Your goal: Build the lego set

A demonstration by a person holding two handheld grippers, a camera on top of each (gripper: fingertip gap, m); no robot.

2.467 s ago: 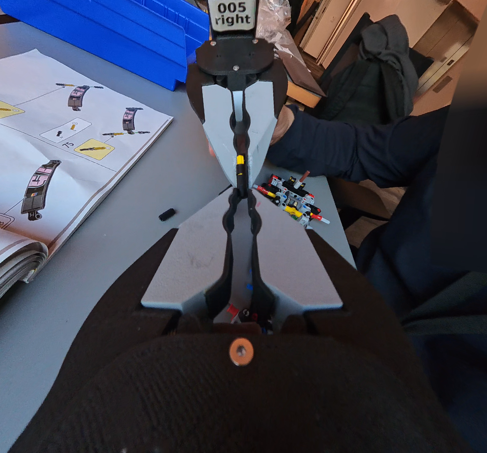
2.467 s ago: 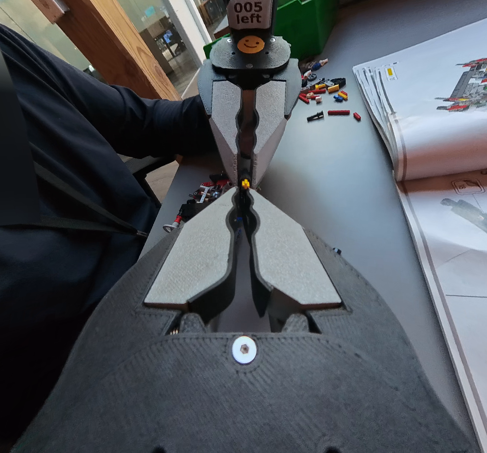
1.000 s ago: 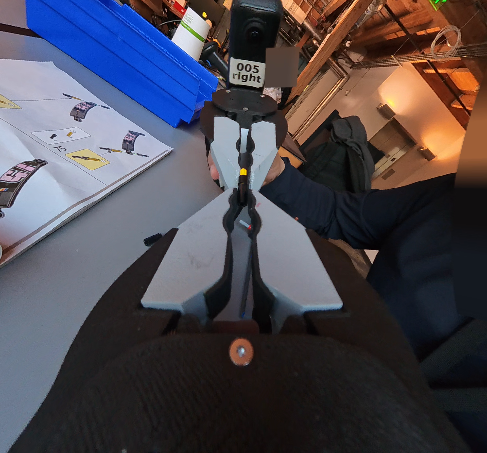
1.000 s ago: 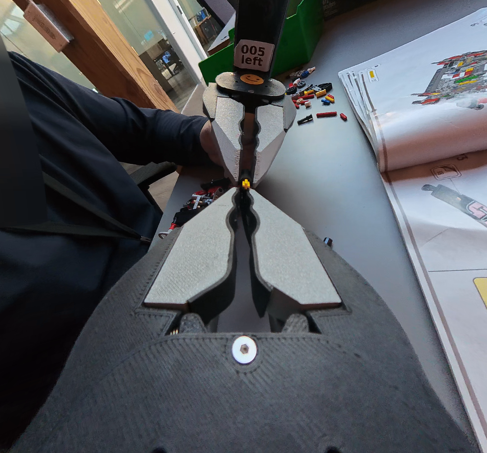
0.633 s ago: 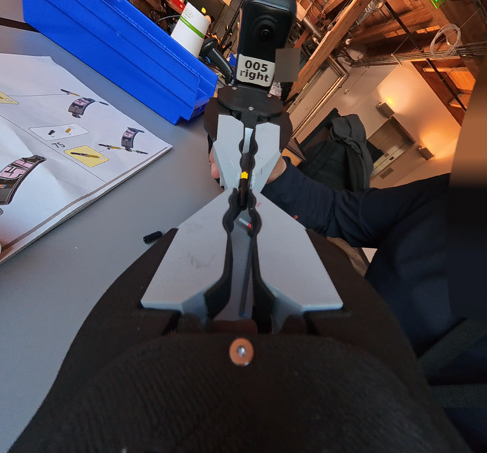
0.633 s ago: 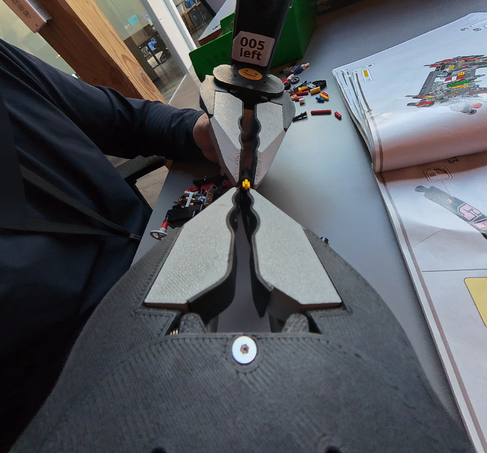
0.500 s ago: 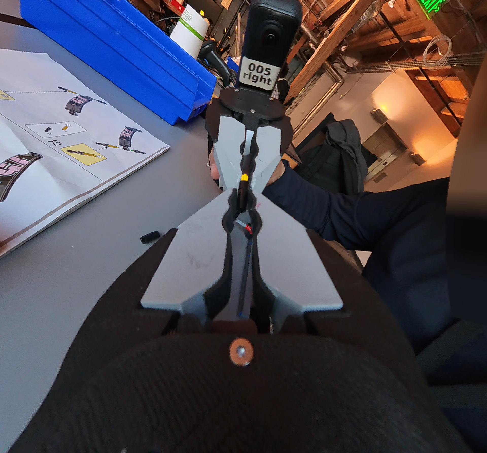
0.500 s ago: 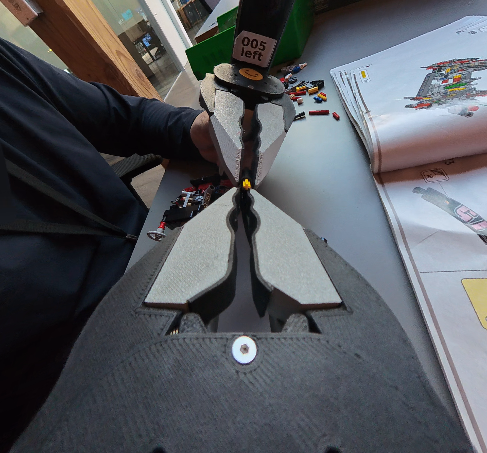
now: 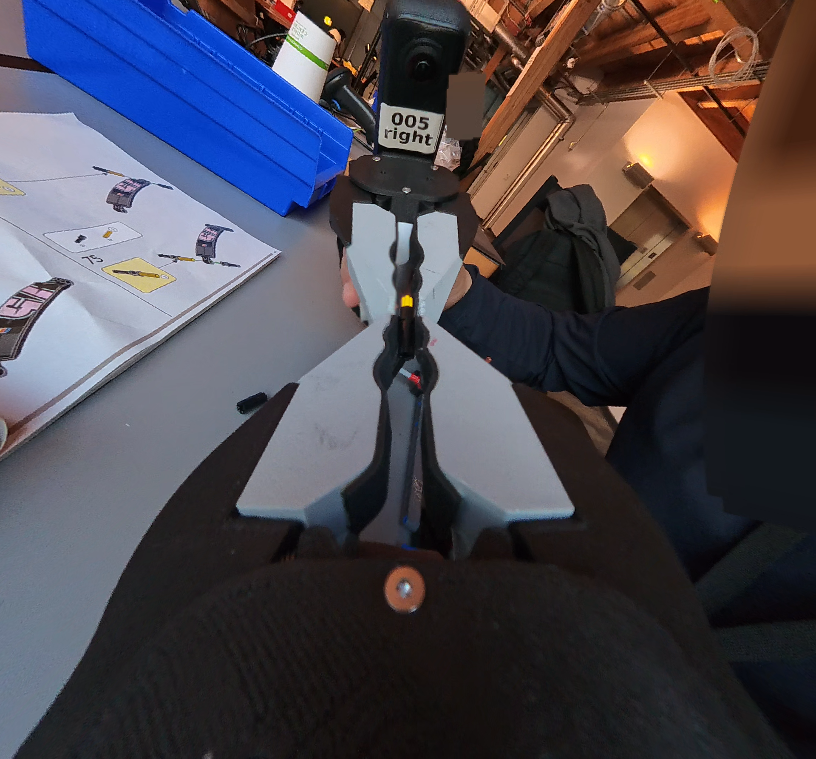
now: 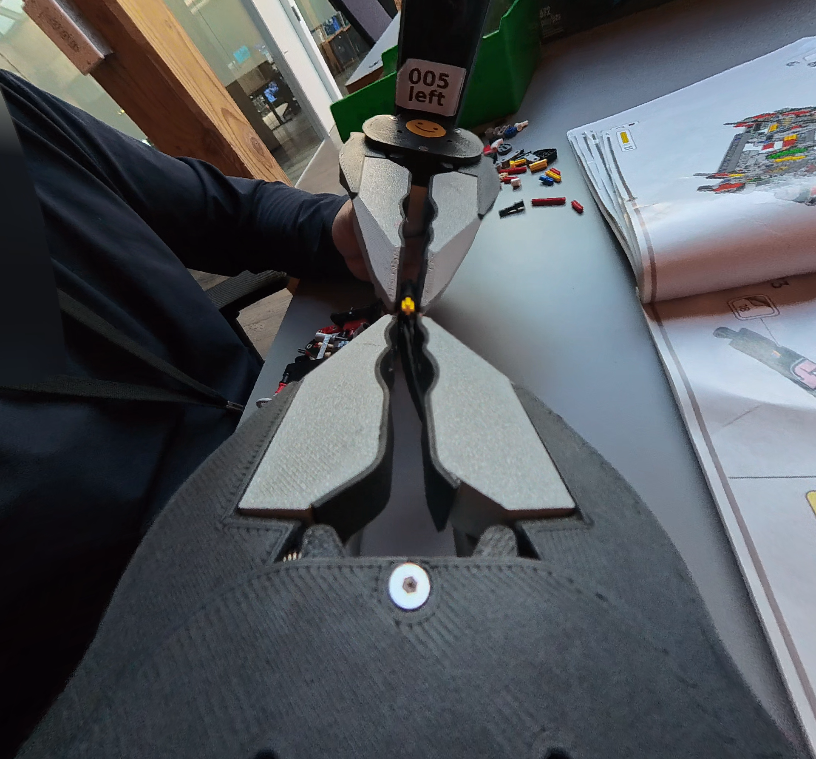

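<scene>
Grippers meet tip to tip above the grey table [image 9: 132, 450], near its front edge where the person sits. The left gripper [image 9: 405, 331] has its jaws closed on a short black pin [image 9: 405, 338], both pads pressing its sides, and the pin's far end points into the tips of the right gripper [image 9: 407, 305]. That gripper has its jaws nearly shut around a thin black rod with a small yellow piece [image 9: 406, 300] at its end; the yellow piece sits right at the fingertips and touches the end of the black pin. In the right wrist view the same yellow piece [image 10: 407, 305] shows between the two sets of tips, with the rod running back between the right gripper's [image 10: 406, 327] pads. A hand in a dark sleeve [image 9: 552, 340] holds each tool. An open instruction booklet [image 9: 88, 252] lies on the table toward the far side, and a blue bin [image 9: 176, 75] stands behind it at the table's far edge. A loose small black peg [image 9: 251, 402] lies on the table just beside the left gripper. Near the front edge sits a partly built model of red, black and grey bricks [image 10: 331, 340]. Scattered loose bricks [image 10: 530, 172] lie farther along the table by a green bin [image 10: 508, 66].
</scene>
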